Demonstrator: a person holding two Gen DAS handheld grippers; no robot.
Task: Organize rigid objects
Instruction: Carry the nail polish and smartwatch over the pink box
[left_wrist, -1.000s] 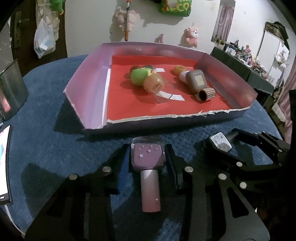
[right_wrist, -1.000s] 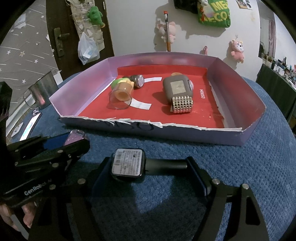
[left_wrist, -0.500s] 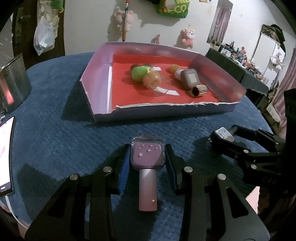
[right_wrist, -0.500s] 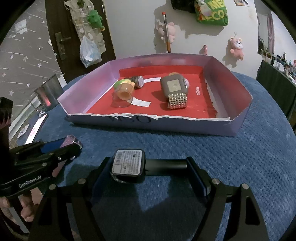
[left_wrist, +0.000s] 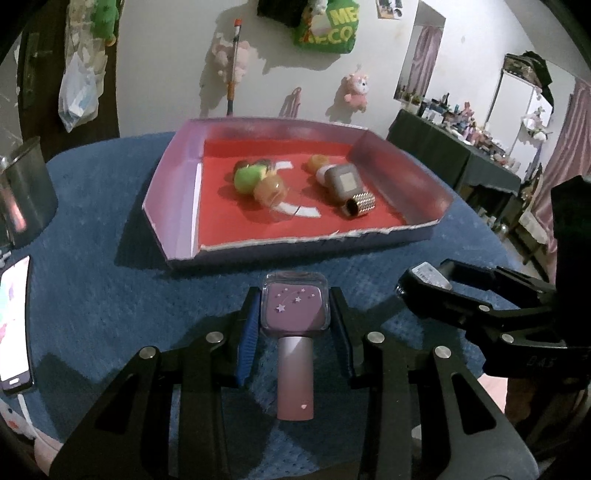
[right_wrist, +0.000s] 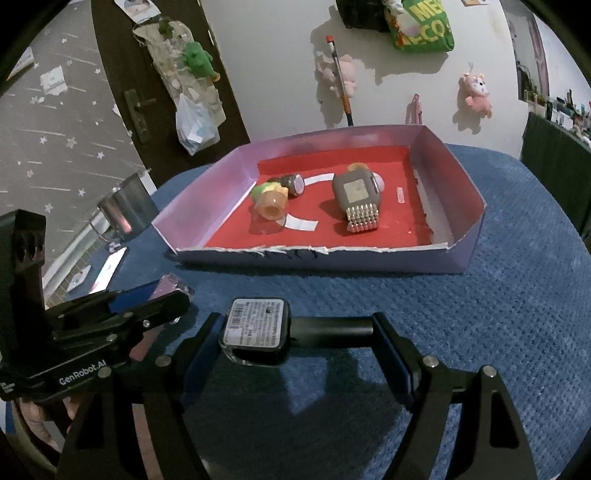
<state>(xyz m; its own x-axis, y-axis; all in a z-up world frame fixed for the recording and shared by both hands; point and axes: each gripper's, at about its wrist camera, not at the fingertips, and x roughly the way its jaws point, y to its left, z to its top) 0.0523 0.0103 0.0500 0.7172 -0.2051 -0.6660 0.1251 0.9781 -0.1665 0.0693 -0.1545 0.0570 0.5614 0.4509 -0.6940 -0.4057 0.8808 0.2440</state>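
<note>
Blue cloth covers the tabletop (left_wrist: 92, 295); compared with a second ago the tray (left_wrist: 177, 206) sits farther off in both views, so I have pulled back and up; my left hand-held gripper (left_wrist: 294, 314) is clenched on the pink bottle (left_wrist: 294, 332), my right hand-held gripper (right_wrist: 295, 332) on the black bottle (right_wrist: 280, 330); both are clear of the cloth, ready, I judge, to carry into the tray.

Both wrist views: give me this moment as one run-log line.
left gripper: shut on purple star-printed bottle | right gripper: shut on black labelled bottle | both short of red-lined cardboard tray
</note>
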